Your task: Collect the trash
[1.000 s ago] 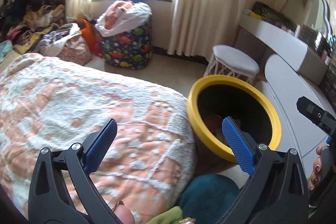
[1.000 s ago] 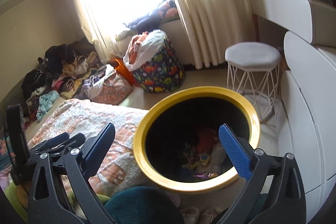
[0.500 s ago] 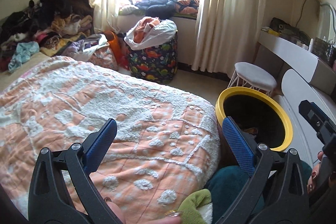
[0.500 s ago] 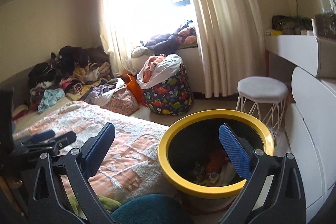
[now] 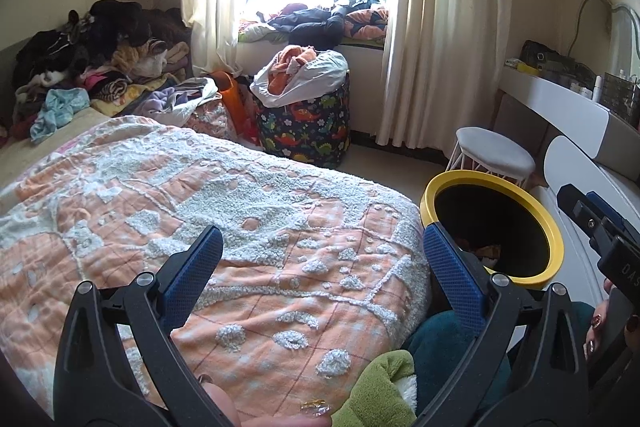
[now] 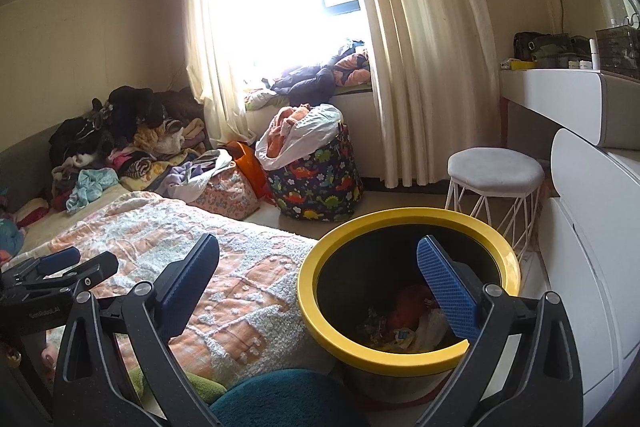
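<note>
Both grippers, left gripper (image 5: 322,267) and right gripper (image 6: 318,271), hold jaws wide apart, empty. Trash (image 6: 404,327) lies inside the bin (image 6: 400,355) at 5 o'clock: likely light, crumpled; pinch loose edges.

- Left gripper (image 5: 322,255): black plastic arms, silver screws, blue textured pads (image 5: 450,275).
- Right gripper (image 6: 318,265): same build, blue pads.
- Fingernails (image 5: 596,319): dark polish.

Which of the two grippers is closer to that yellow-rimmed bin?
The right gripper: it hovers open at the yellow-rimmed bin, over its mouth. The left gripper, also open, sits over the bedspread, bin to its right.
</note>
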